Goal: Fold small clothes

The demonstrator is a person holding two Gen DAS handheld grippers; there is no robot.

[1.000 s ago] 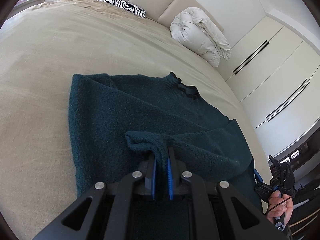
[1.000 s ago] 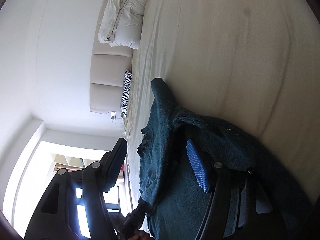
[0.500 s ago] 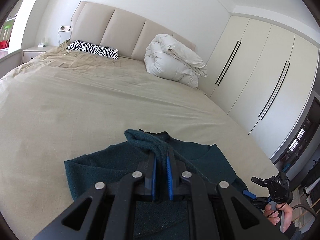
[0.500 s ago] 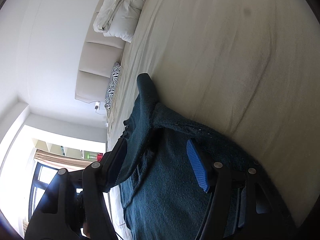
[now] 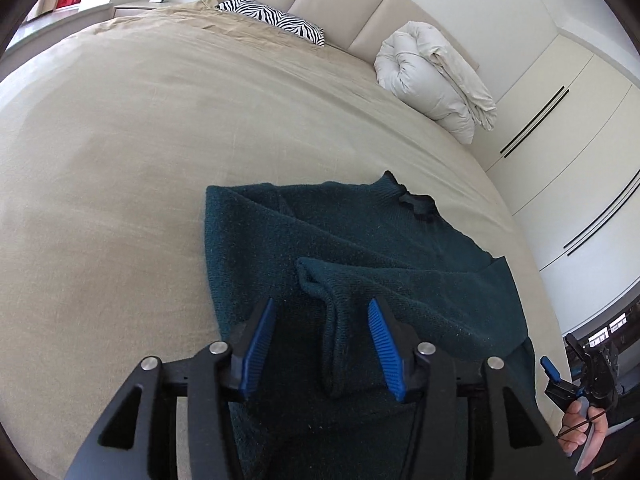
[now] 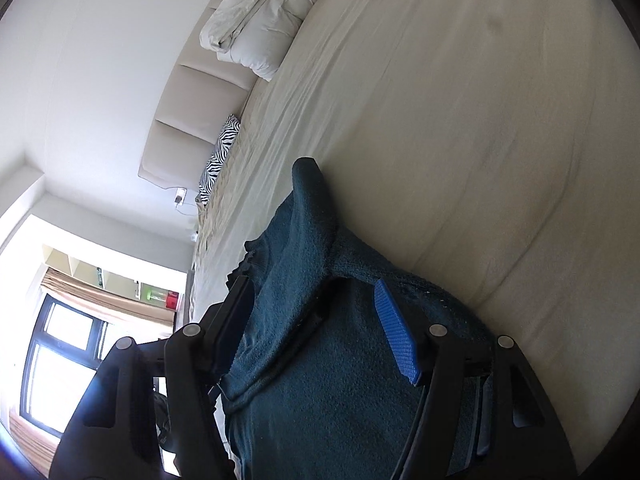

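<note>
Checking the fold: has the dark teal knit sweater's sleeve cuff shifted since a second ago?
No clear shift: the dark teal knit sweater's sleeve cuff lies on its body as before. The left hand-held gripper has just been opening; the sleeve sits loose between its pads.

- Bed [image 5: 160,128], beige cover.
- Sweater [image 5: 340,248], teal: near bed's foot edge.
- Zebra pillow [image 5: 276,18]: at headboard.
- White duvet [image 5: 432,80], rolled: at headboard.

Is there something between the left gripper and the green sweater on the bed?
Nothing visible. The left gripper has just been opening; a raised fold of the sweater stands between its fingers, and the pads seem not to press it.
</note>
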